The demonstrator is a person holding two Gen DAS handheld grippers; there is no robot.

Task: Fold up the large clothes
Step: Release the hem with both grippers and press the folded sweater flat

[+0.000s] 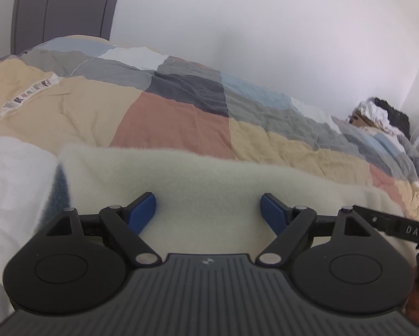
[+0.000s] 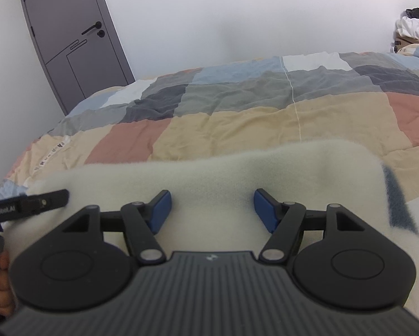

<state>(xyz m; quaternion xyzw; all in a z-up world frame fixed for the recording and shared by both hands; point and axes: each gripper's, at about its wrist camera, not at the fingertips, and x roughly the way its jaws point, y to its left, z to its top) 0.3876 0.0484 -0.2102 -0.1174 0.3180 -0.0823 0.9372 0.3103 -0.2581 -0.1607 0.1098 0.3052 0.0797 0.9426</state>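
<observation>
Left wrist view: left gripper and right gripper, jaws spread and empty, poised over the cream fleece garment, apparently ready to pinch its edge for folding.

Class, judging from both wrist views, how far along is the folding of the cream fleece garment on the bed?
Done: the cream fleece garment lies on the patchwork quilt, its far edge looking like a fold line.
In hand: nothing; the left gripper and right gripper sit open over it.
Left: probably further folds; its full shape isn't visible.
</observation>
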